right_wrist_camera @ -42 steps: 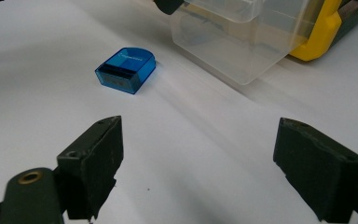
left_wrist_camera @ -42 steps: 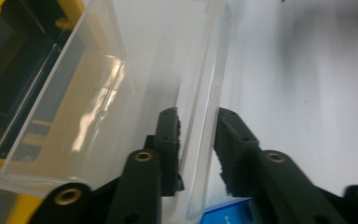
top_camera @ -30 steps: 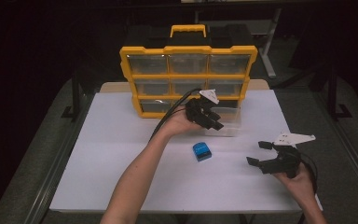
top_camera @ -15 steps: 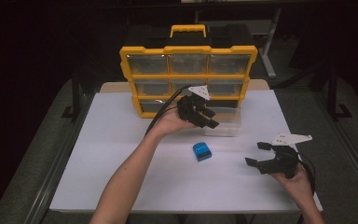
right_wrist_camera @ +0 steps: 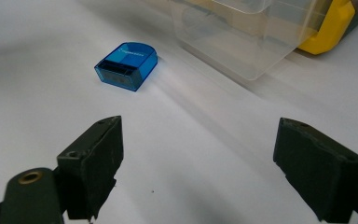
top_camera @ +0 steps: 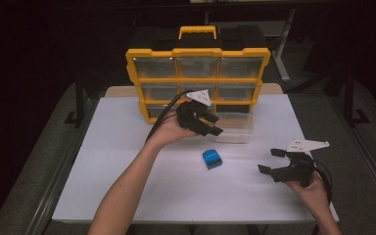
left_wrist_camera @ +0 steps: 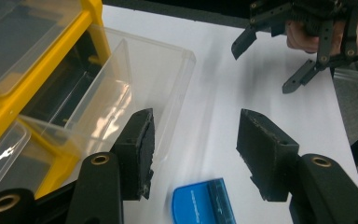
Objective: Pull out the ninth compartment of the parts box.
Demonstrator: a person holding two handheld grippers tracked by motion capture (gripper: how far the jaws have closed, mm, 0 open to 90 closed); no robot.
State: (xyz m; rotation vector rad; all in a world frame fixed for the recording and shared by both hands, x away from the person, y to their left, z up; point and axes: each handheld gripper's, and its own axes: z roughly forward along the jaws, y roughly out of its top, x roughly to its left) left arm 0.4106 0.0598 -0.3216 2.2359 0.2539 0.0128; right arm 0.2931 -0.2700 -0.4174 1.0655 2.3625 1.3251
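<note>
A small blue box [top_camera: 211, 159] [left_wrist_camera: 204, 204] [right_wrist_camera: 127, 66] lies on the white table [top_camera: 127, 147], in front of a clear drawer [top_camera: 235, 128] [left_wrist_camera: 140, 88] [right_wrist_camera: 247, 32] pulled out of the yellow organizer [top_camera: 198, 81]. My left gripper [top_camera: 210, 125] [left_wrist_camera: 193, 149] hovers open above the table between the drawer and the blue box, with nothing in its jaws. My right gripper [top_camera: 272, 160] [right_wrist_camera: 198, 163] is open and empty near the table's front right, apart from the blue box.
The yellow organizer [left_wrist_camera: 37, 60] with several clear drawers stands at the back middle of the table. Bare white table [right_wrist_camera: 51, 116] lies left of the arm and between the two grippers. A dark floor surrounds the table.
My left gripper has lifted slightly and drawn back toward the organizer's front. The right gripper has barely moved. The blue box stays in place.
</note>
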